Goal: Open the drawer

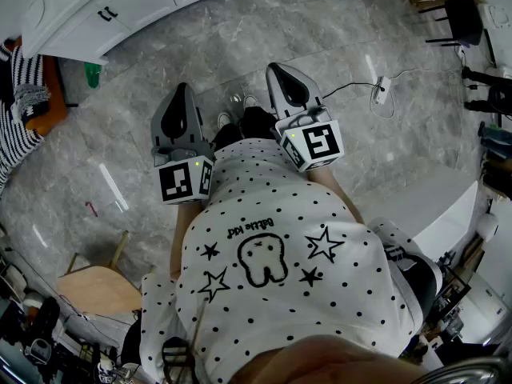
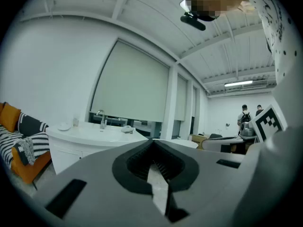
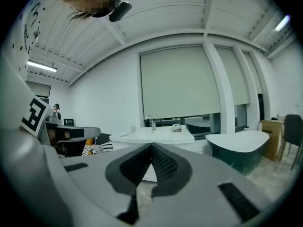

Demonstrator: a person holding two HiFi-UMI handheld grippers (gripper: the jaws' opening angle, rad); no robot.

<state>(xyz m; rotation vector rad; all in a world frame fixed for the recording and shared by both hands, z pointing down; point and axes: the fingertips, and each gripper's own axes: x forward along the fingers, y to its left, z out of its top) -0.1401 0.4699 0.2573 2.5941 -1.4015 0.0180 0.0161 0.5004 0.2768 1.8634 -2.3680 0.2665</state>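
A white cabinet (image 1: 96,18) stands on the far left of the floor in the head view. Its drawer fronts, with black handles (image 1: 108,12), look shut. I hold both grippers level in front of my spotted shirt, well short of the cabinet. My left gripper (image 1: 181,92) is shut with nothing in it, and so is my right gripper (image 1: 279,72). In the left gripper view the jaws (image 2: 152,144) meet at the tip, with the white sink counter (image 2: 94,134) and its tap (image 2: 101,117) beyond. The right gripper (image 3: 151,148) also points at that counter (image 3: 156,136).
An orange sofa with striped cushions (image 1: 24,86) sits left of the cabinet, a green bottle (image 1: 94,74) beside it. A wooden stool (image 1: 96,288) is at lower left, a power strip with cable (image 1: 382,88) on the grey floor, a black chair (image 1: 460,14) far right. Two people (image 2: 245,117) stand far off.
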